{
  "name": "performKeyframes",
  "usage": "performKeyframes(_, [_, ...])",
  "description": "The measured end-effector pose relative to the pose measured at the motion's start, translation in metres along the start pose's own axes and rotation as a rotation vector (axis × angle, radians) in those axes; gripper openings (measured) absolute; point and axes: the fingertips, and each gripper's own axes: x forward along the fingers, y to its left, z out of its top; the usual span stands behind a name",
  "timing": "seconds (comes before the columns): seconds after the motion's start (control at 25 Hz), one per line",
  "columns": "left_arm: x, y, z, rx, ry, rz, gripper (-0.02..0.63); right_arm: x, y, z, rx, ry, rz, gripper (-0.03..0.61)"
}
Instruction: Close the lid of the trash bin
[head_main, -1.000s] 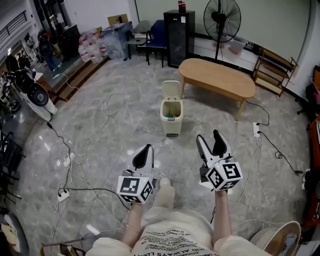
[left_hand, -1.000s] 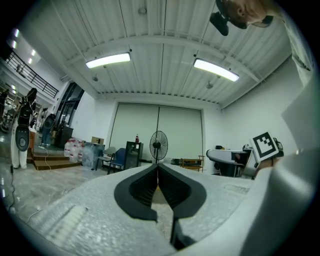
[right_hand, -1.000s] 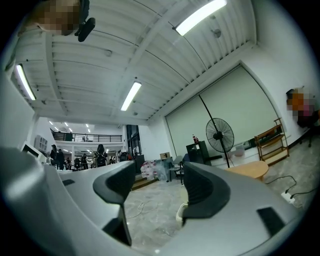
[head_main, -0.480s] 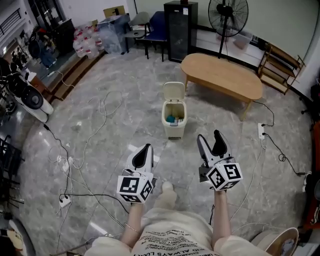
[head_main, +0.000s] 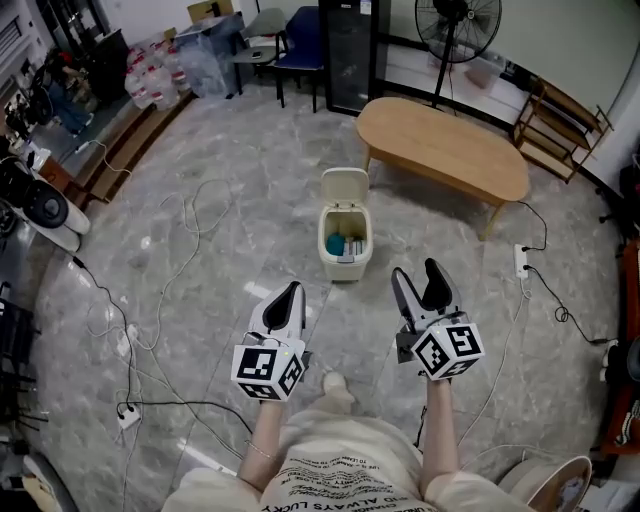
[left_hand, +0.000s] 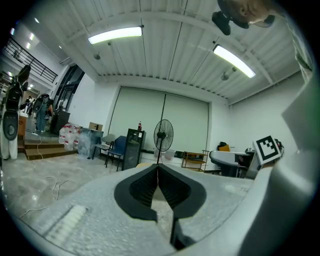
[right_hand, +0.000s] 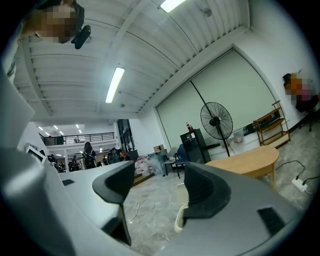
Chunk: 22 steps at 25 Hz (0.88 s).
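Nearest you, your left gripper (head_main: 288, 298) has its jaws pressed together with nothing in them. Your right gripper (head_main: 418, 283) has its jaws spread wide, and they are empty as well. Both hang in front of your body over the grey stone-patterned floor (head_main: 250, 150). Ahead of them, and well apart from both, stands the small cream plastic trash bin (head_main: 345, 262). Its hinged lid (head_main: 344, 186) stands upright at the far edge, and blue-green rubbish shows inside. In the right gripper view the bin sits low between the open jaws, so that hand is roughly lined up on it. Beyond the bin is the oval wooden table (head_main: 445, 150), and past that a black pedestal fan (head_main: 462, 12). You look to be on the approach, with the lid not yet touched. Next, step closer, bring one gripper above and behind the raised lid, and press its top edge forward and down until it seats on the rim. A push should do; no grasp is needed.
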Motion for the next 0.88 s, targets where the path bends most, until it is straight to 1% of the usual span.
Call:
performKeyframes(0.2, [0.028,0.008,0.003,0.012,0.006,-0.028,0.023,0.022,-0.015,0.001,0.036,-0.019,-0.025,0.296])
performKeyframes(0.48, [0.056,0.021,0.007,0.007,0.003,-0.026,0.023,0.049,-0.032,-0.003,0.059,-0.012,-0.024,0.296])
performKeyframes(0.56, [0.067,0.022,0.004,0.008,0.014,-0.026,0.023,0.060,-0.040,-0.005,0.063,-0.002,-0.020,0.296])
performKeyframes(0.72, [0.096,0.036,-0.006,-0.006,0.040,0.003,0.023,0.091,-0.061,-0.014,0.069,0.026,-0.014,0.296])
performKeyframes(0.88, [0.137,0.055,-0.011,-0.031,0.061,0.035,0.023,0.137,-0.085,-0.016,0.067,0.066,0.005,0.295])
